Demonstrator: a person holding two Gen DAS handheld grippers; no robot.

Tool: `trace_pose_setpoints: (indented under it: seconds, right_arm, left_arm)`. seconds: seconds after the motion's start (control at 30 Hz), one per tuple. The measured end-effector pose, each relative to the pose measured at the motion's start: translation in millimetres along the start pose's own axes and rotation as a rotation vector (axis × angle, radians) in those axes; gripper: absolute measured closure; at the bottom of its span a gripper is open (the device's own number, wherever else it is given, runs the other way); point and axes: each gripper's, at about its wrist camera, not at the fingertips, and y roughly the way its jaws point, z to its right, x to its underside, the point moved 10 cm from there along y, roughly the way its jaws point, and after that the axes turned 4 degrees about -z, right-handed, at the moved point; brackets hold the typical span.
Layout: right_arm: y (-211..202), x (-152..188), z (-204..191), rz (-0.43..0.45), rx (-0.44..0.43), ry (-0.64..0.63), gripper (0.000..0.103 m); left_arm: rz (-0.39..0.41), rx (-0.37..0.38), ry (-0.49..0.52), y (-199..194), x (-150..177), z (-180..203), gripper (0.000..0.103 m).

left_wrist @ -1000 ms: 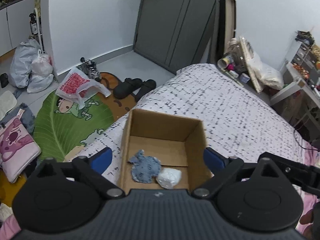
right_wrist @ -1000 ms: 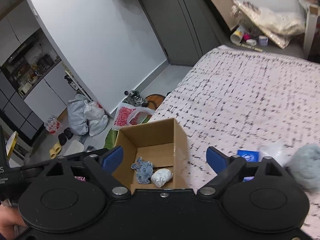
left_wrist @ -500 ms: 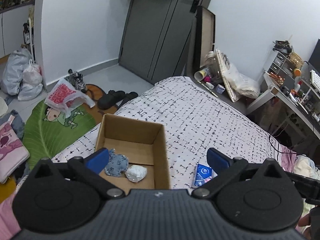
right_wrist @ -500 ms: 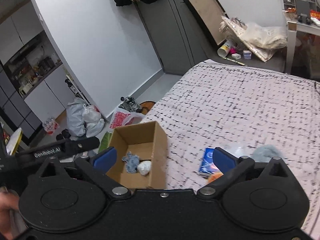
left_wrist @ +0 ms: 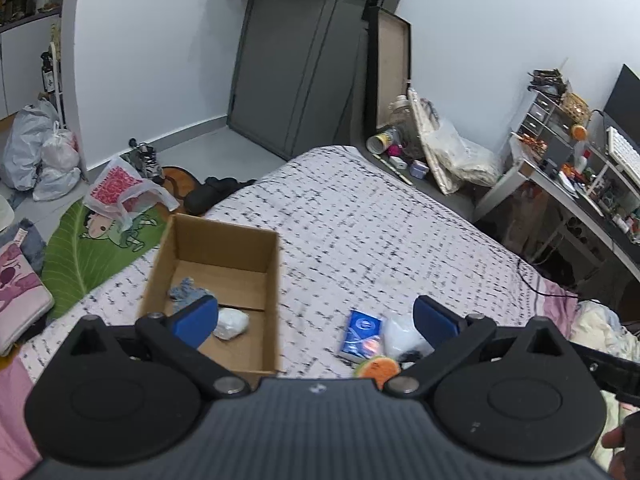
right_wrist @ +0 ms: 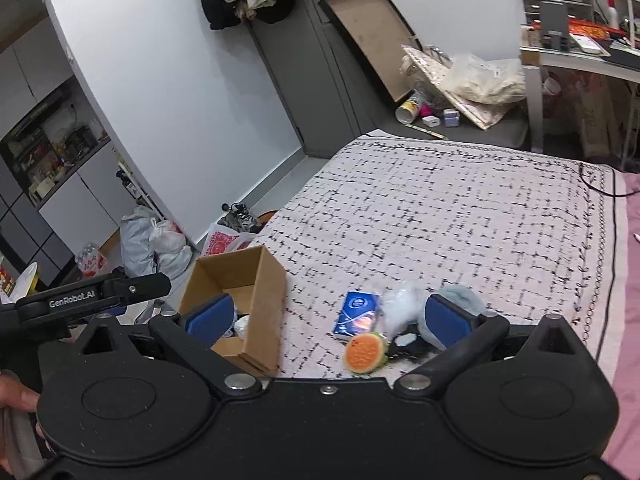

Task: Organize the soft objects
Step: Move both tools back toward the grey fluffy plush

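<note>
Two grippers, left and right, both wide open and empty, above the bed; orange plush beside the box looks light, squashy, best pinched across its middle

An open brown cardboard box is sitting on the black-and-white checked bedspread, holding a blue-grey fabric toy behind a white wad, while a blue flat packet, clear plastic bag and round orange plush slice are lying right of it.
</note>
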Motion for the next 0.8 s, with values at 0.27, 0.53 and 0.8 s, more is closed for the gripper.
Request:
trace_pose_setpoints:
  seconds: [0.27, 0.53, 0.8]
  right_arm:
    - [-9, -4, 27, -0.011, 0.0, 0.028, 0.0]
    - [1, -2, 70, 0.046, -0.038, 0.157, 0.0]
    - [4, 11, 111, 0.059, -0.009, 0.226, 0.0]
  left_arm:
    - [0.004, -0.004, 0.005, 1, 11, 39, 0.0]
    - [0.019, 0.016, 0.025, 5, 16, 80, 0.001]
    - [0.01, 0.039, 0.078, 29, 31, 123, 0.004]
